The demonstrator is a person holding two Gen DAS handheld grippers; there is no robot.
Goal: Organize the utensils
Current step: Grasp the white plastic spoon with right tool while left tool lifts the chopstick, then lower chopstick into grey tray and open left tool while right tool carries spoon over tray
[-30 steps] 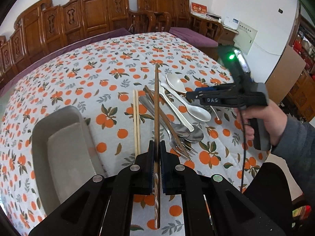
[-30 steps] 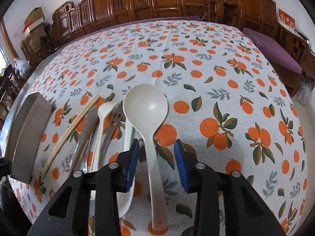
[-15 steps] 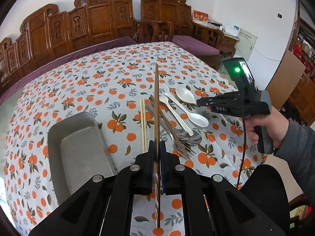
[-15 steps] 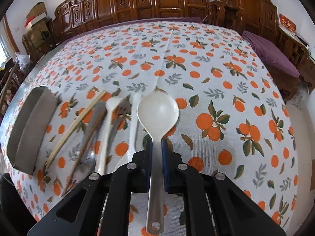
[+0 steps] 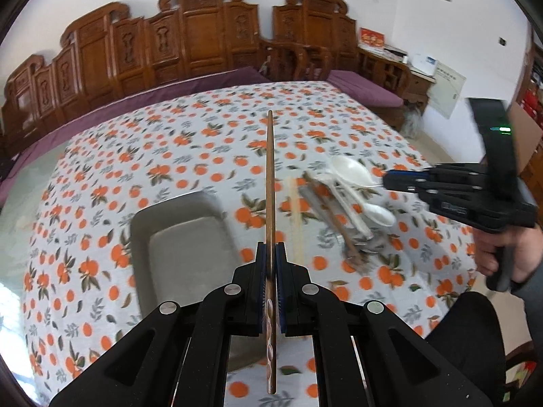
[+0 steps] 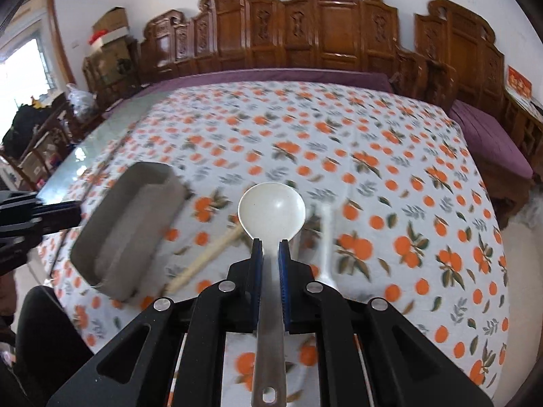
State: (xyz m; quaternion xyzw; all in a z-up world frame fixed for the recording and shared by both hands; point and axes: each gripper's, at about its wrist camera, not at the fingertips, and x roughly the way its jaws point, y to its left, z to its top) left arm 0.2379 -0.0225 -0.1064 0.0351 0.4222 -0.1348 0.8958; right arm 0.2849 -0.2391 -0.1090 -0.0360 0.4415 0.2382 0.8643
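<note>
L gripper (image 5: 270, 254) clamped on slim dark wood chopstick (image 5: 269, 183) w/ carved handle – held above table. R gripper (image 6: 269, 247) clamped on flat handle of round cream spoon (image 6: 271, 208), lifted off orange-print cloth (image 6: 390, 176). Grey rounded-rect tray (image 5: 183, 237) nr table's near edge.

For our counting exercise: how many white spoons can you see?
3 white spoons: one clamped in the right gripper; two in the blurred utensil pile on the tablecloth. Others may be hidden.

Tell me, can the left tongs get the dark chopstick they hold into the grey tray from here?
Probably yes. The left tongs grip the dark chopstick right beside the grey tray, whose inside looks empty, and nothing stands between them.
</note>
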